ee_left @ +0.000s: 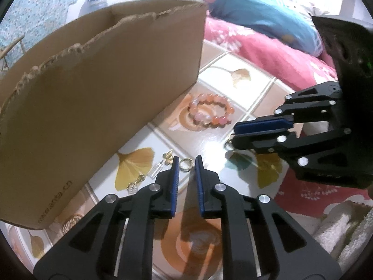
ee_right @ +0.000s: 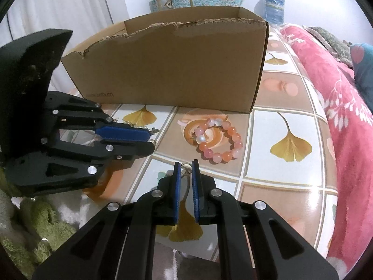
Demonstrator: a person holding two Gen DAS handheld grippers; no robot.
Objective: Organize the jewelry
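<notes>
Two claws low over the table [ee_left: 209,149], both tipped steeply down.

Left claw [ee_left: 186,163]: narrow gap, pads apart, gold ring [ee_left: 186,164] flat on the table right between the fingertips, seemingly not pinched. No long axis to a round ring, so any pinch angle fine. Charms [ee_left: 158,166] trailing from just beside it, leftward and back along the foot of the box [ee_left: 93,93]; whether linked to the ring, hard to tell.

Right claw [ee_left: 233,132]: all but closed, pinching a small hoop [ee_left: 229,144] at its very tip, well right of the ring.

Bracelet [ee_left: 209,112] beyond both, near the box corner.

Nearer to the ring by far: the left claw. Likely next: close straight on it, no reach needed, then up and left over the torn box wall. Risk: flat ring skidding out from the pads.
</notes>
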